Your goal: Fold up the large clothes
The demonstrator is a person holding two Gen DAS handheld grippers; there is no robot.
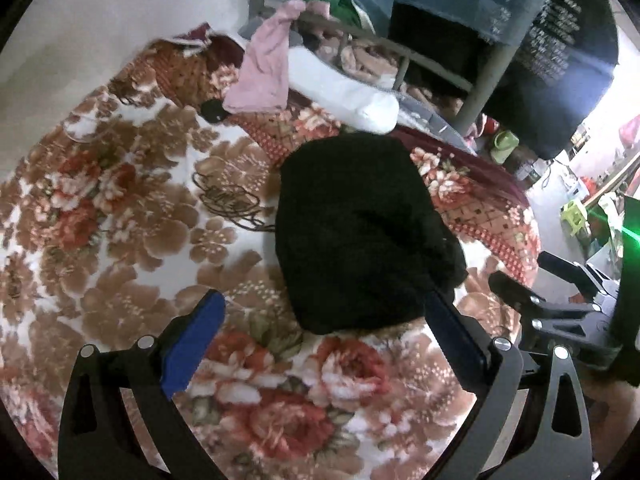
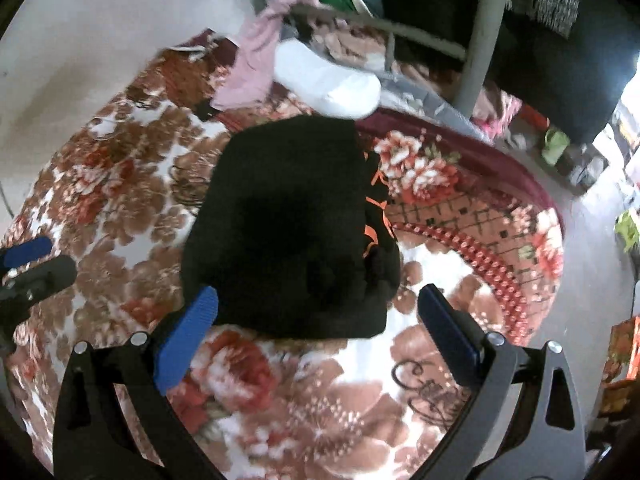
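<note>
A black garment [image 1: 356, 232] lies folded into a compact bundle on the floral blanket [image 1: 120, 208]. In the right wrist view the same black garment [image 2: 288, 232] shows orange print along its right edge. My left gripper [image 1: 324, 300] is open just short of the bundle's near edge, with nothing between its blue pads. My right gripper [image 2: 320, 296] is also open at the near edge, a blue finger on either side of the bundle's corner. The right gripper [image 1: 520, 276] shows at the right in the left wrist view, and the left gripper [image 2: 38, 260] at the left in the right wrist view.
Beyond the bundle lie a white folded cloth [image 1: 344, 92] and a pink garment [image 1: 264, 72], heaped by a grey metal frame [image 1: 484, 80] hung with dark clothes. The blanket's maroon border [image 2: 500, 168] marks the bed's right edge, with cluttered floor past it. A pale wall [image 1: 100, 20] rises at the far left.
</note>
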